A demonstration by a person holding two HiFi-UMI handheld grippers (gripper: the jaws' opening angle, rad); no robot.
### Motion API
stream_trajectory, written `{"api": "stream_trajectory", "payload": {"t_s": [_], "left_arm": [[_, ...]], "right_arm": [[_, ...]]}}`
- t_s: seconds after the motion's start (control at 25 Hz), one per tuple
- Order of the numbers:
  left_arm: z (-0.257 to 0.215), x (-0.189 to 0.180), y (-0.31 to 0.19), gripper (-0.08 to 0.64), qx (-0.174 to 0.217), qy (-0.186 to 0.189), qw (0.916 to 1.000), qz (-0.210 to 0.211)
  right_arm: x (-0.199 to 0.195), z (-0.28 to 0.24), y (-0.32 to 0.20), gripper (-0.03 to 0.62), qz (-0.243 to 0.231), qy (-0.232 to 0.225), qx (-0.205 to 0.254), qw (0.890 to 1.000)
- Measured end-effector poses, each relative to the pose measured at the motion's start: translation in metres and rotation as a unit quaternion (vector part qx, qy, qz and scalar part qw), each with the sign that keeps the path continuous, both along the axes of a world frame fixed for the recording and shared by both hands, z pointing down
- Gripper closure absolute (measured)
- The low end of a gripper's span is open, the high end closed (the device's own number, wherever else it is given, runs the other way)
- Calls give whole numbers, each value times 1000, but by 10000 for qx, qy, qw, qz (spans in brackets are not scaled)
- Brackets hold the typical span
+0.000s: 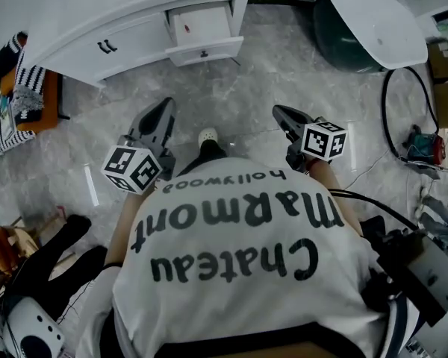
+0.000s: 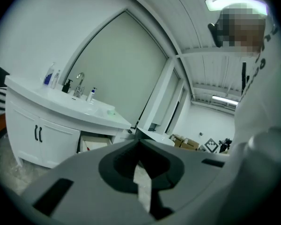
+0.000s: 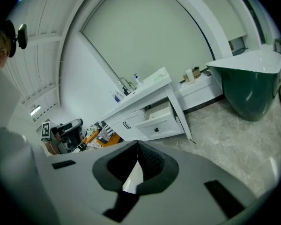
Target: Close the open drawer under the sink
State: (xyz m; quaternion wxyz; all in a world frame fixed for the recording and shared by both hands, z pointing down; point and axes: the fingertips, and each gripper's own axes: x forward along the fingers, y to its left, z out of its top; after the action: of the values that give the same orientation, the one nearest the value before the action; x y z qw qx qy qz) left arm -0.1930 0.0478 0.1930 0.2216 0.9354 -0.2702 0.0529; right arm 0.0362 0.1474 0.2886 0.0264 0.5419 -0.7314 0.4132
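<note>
1. Head view looks steeply down over the person's white printed shirt (image 1: pixel 231 252). The shirt fills the lower half of the picture and hides both hands.
2. The drawer (image 1: pixel 201 30) stands pulled out of the white vanity cabinet (image 1: pixel 119 43), just right of its two doors. The frame edge cuts off the counter above it.
3. The left gripper (image 1: pixel 166 107) has its jaws pressed together with nothing between them. It is over the grey marble floor (image 1: pixel 246 80), well apart from the drawer.
4. The right gripper (image 1: pixel 278 112) also has its jaw tips meeting and is empty. It too is well short of the drawer.
5. In the left gripper view, the gripper's own body hides the drawer's lower part. Only the open top shows, beside the cabinet doors.
6. In the right gripper view, the drawer shows whole, with a small dark handle on its front. A dark green bathtub (image 3: pixel 248 88) stands to the right, partly cut off.
7. The drawer's contents are too small to make out, apart from a pale interior with a small red mark.
</note>
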Motion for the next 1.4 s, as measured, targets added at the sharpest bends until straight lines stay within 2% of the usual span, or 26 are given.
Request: {"api": "stream_trajectory", "payload": {"t_s": [0.12, 0.32, 0.64, 0.84, 1.0, 1.12, 1.24, 1.32, 1.4], "left_arm": [[2, 7, -27, 552, -8, -40, 9997, 254], [0, 16, -63, 552, -177, 178, 9987, 454], [31, 34, -95, 552, -233, -449, 9948, 884], [60, 57, -96, 552, -411, -583, 9914, 1093], [77, 80, -85, 552, -388, -661, 9873, 1394], [83, 93, -83, 552, -525, -510, 9874, 1400], [92, 103, -90, 552, -858, -217, 9882, 1253], [102, 109, -98, 552, -997, -226, 9893, 1036], [116, 113, -105, 552, -1043, -389, 9908, 774]], "right_arm": [[1, 0, -24, 580, 201, -61, 38, 9998], [2, 1, -56, 580, 378, -34, 64, 9993], [6, 13, -86, 580, 699, -124, -25, 9975], [15, 25, -86, 580, 841, -163, -157, 9962], [27, 44, -86, 580, 1189, -537, -337, 9909], [28, 62, -92, 580, 1203, -830, -536, 9878], [22, 87, -99, 580, 950, -977, -852, 9870], [24, 101, -103, 580, 763, -996, -1033, 9867], [27, 113, -104, 580, 605, -1055, -1185, 9855]]}}
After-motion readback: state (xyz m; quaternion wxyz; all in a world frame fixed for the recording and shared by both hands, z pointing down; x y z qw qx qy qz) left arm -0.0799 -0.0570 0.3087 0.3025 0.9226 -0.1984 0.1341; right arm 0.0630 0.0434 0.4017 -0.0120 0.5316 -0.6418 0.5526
